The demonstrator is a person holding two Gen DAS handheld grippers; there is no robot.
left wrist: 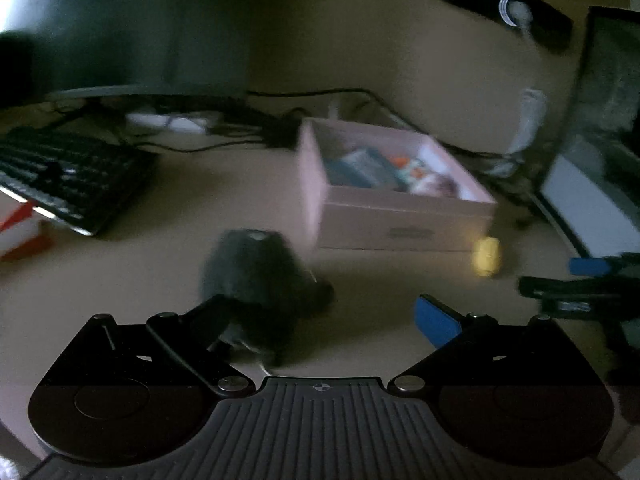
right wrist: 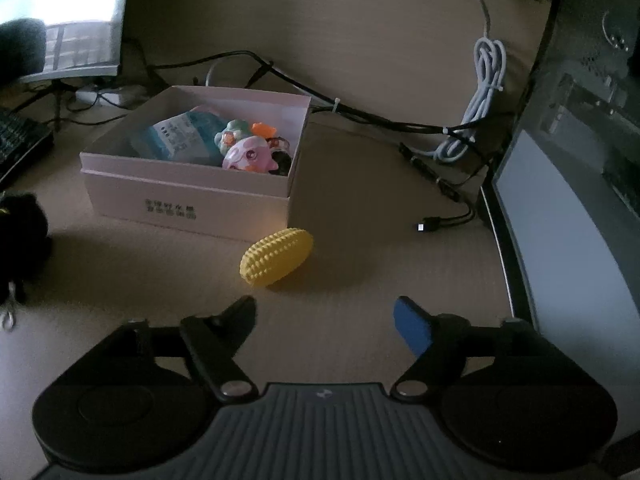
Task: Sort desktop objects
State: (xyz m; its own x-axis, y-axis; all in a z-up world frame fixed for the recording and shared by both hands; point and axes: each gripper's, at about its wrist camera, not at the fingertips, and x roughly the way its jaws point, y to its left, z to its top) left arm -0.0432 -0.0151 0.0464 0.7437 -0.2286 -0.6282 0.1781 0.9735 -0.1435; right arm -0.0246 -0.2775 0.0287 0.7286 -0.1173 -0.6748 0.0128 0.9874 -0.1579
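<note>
A pink open box (left wrist: 400, 216) (right wrist: 188, 192) stands on the desk and holds several small toys (right wrist: 248, 152). A black fuzzy object (left wrist: 256, 280) lies in front of the box's left corner, just ahead of my left gripper's (left wrist: 324, 312) left finger; the gripper is open and the view is blurred. The black object also shows at the left edge of the right wrist view (right wrist: 20, 236). A yellow spiky ball (right wrist: 276, 256) (left wrist: 486, 256) lies by the box's front right corner. My right gripper (right wrist: 324, 316) is open and empty, just short of the ball.
A black keyboard (left wrist: 68, 176) lies at the left under a monitor (left wrist: 100, 28). Cables (right wrist: 400, 124) run behind the box. A computer case (right wrist: 580, 184) stands at the right. A red and white item (left wrist: 20, 232) sits at the far left.
</note>
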